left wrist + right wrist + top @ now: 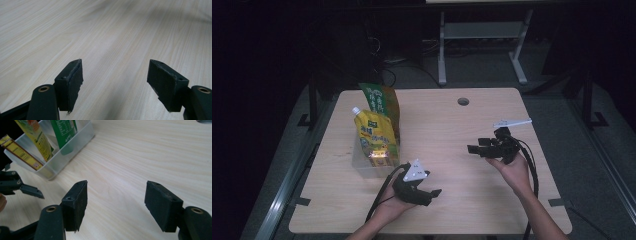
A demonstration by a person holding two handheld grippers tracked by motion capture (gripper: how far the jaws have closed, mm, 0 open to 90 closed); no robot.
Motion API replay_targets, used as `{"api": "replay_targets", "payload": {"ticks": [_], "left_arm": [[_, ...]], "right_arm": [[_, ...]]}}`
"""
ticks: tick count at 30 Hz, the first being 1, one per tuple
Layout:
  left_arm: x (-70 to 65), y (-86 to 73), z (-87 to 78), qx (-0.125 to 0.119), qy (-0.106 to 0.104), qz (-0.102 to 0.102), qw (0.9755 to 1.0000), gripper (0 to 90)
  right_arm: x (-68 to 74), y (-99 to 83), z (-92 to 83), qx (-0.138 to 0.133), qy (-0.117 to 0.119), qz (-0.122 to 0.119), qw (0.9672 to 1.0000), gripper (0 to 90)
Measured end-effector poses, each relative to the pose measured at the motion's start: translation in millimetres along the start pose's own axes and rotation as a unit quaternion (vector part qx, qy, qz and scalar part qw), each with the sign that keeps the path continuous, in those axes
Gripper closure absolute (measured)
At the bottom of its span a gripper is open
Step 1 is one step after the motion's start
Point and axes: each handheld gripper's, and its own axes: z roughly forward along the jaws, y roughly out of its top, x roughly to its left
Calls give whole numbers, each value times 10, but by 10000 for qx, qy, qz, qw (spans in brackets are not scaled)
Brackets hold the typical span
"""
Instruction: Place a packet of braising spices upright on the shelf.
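On the pale wooden table (452, 145) a clear plastic bin (362, 167) sits left of centre in the high view, holding 2 upright packets: a yellow spouted pouch (374, 137) in front and a green pouch (379, 102) behind it, both leaning a little. The left gripper (432, 196) lies low in the lower middle of that frame, just right of the bin's near corner, held in a hand (389, 207) that comes up from the bottom edge; its grey three-cornered plate faces up and its jaws point right. In the left gripper view the 2 black pads (72, 80) stand spread wide with bare wood grain between them, gripping nothing. The right gripper (473, 148) hovers right of centre in the high view, well apart from the bin, jaws pointing left toward it, carried by the other hand (512, 170). In the right gripper view its pads (76, 200) are likewise spread apart over bare table with nothing between them; the bin (62, 152) fills the upper left corner there, with the yellow pouch (35, 135) and green pouch (65, 130) standing inside, and the left gripper's jaw tip pokes in at the left edge. A round cable hole (463, 101) marks the table's far side.
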Motion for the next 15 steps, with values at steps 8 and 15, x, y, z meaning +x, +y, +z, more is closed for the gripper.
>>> {"api": "replay_targets", "payload": {"ticks": [8, 15], "left_arm": [[-6, -12, 3, -12, -9, -12, 10000, 280], [-17, -15, -6, 10, -32, -25, 10000, 275]], "right_arm": [[0, -224, -77, 30, 4, 80, 10000, 334], [-17, -457, -147, 23, -23, 170, 9998, 325]]}}
